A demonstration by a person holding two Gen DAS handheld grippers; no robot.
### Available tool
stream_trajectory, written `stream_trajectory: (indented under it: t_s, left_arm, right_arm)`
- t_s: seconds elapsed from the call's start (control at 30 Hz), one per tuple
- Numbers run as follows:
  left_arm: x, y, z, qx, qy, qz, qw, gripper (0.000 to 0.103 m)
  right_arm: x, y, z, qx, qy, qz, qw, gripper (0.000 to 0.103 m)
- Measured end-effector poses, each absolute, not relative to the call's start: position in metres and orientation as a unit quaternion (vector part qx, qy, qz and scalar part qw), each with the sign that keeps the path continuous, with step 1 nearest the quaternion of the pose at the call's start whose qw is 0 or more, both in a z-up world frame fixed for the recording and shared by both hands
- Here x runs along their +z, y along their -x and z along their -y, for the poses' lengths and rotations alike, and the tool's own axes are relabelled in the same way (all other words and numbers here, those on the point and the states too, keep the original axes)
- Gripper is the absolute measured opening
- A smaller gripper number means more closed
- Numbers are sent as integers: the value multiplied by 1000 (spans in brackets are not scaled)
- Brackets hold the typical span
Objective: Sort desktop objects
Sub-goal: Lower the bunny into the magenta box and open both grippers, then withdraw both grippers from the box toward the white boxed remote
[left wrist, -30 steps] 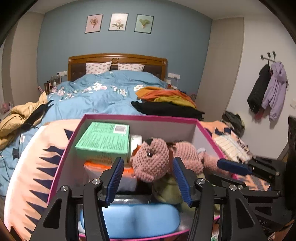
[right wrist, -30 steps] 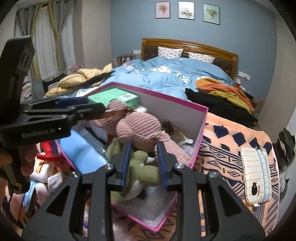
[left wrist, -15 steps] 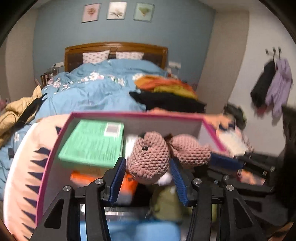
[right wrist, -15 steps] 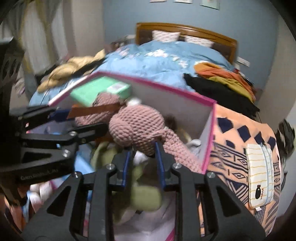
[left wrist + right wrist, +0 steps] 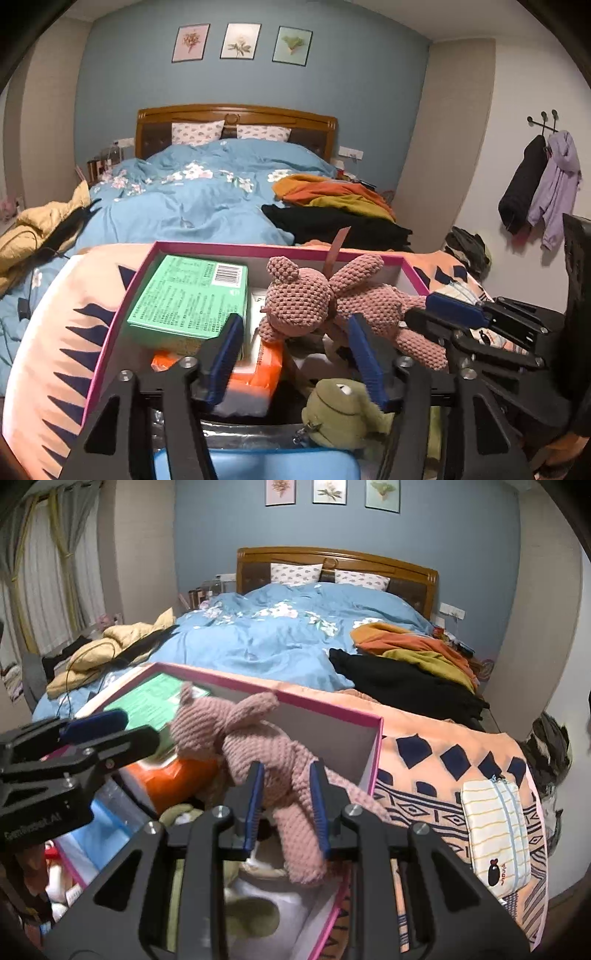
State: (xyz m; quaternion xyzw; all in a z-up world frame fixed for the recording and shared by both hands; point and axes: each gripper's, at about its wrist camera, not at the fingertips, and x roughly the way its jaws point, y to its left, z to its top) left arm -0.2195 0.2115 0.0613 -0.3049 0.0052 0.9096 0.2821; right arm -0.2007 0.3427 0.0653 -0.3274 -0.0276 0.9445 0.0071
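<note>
A pink knitted plush toy [image 5: 258, 746] hangs over the pink-rimmed box [image 5: 375, 749]. My right gripper [image 5: 286, 794] is shut on its body and holds it above the box. In the left wrist view the plush toy [image 5: 314, 299] hangs just beyond my left gripper [image 5: 295, 339], which is open and empty over the box [image 5: 122, 310]. Inside lie a green carton [image 5: 188, 299], an orange-and-white pack [image 5: 255, 373], a green frog plush [image 5: 340, 410] and a blue item [image 5: 258, 465].
The box stands on a table with an orange patterned cloth [image 5: 443, 775]. A striped white pencil case [image 5: 498, 827] lies on the cloth to the right. A bed with a blue duvet [image 5: 280, 638] and piled clothes [image 5: 406, 653] is behind the table.
My right gripper has lifted the pink plush up out of the box, off the green frog. The left gripper has stayed open and drawn back a little.
</note>
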Motion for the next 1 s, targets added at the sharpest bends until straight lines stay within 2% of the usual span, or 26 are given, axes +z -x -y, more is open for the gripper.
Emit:
stream_trajectory:
  t_s: [0.13, 0.23, 0.33, 0.47, 0.7, 0.83, 1.0]
  left_arm:
    - [64, 205, -210, 907, 299, -11, 298, 83]
    - [66, 192, -203, 906, 295, -5, 303, 87]
    - [70, 178, -193, 907, 290, 0, 306, 89]
    - [71, 153, -173, 906, 285, 10, 312, 97]
    - [51, 110, -138, 899, 306, 15, 313, 97]
    - [34, 91, -124, 895, 323, 8, 309, 97]
    - [11, 72, -116, 886, 347, 3, 307, 97]
  right_arm:
    - [63, 185, -338, 945, 325, 33, -13, 31]
    - [63, 172, -340, 945, 324, 25, -24, 40]
    - [65, 154, -342, 947, 316, 9, -46, 41]
    - [72, 125, -342, 952, 297, -3, -78, 51]
    - [74, 68, -342, 948, 280, -44, -147, 52]
    - [64, 41, -337, 942, 286, -46, -171, 60]
    - [43, 19, -320, 930, 304, -43, -202, 60]
